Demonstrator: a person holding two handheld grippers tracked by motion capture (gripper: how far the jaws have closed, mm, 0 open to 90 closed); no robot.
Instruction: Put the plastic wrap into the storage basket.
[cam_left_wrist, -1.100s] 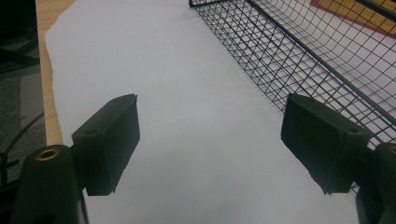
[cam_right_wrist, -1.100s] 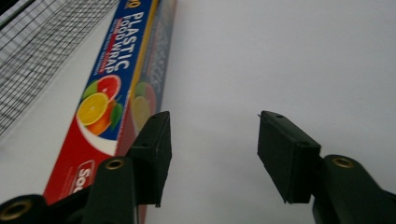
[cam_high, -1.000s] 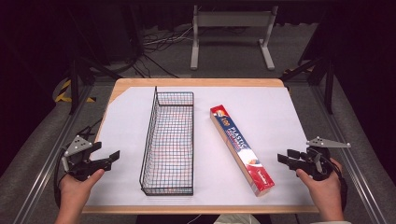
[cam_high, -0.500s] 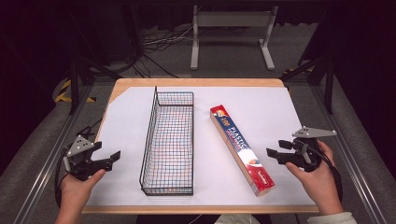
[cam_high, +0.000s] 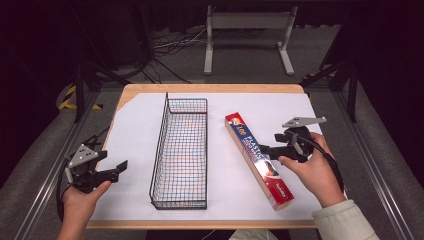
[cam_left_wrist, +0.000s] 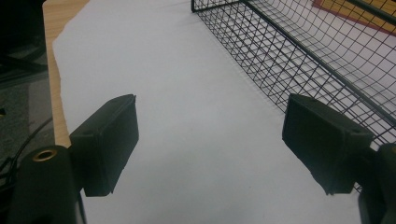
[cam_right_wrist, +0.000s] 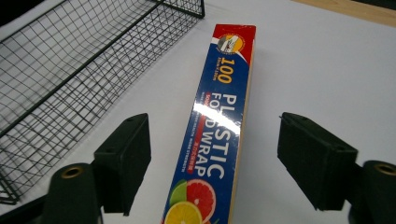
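Two claws are out over the bench, and only the right claw is doing anything: it hovers with its jaws spread wide, straddling the long red-and-blue cardboard box of plastic food wrap — nothing is gripped yet. In the right gripper view the box runs straight up between the two black jaws, so the approach looks lined up. I judge this to be the reach-and-grasp step; the next move calls for lowering until the jaws flank the box's narrow sides, then closing squarely across its width near the middle so it will not swing when lifted.

That box lies flat on the white paper sheet, just to the three o'clock side of the empty black wire basket and apart from it. Its long axis runs roughly from eleven o'clock to five o'clock, the red end pointing away from the person.

Meanwhile the left claw rests at the basket's nine o'clock side, jaws likewise wide and empty — idle over bare paper.
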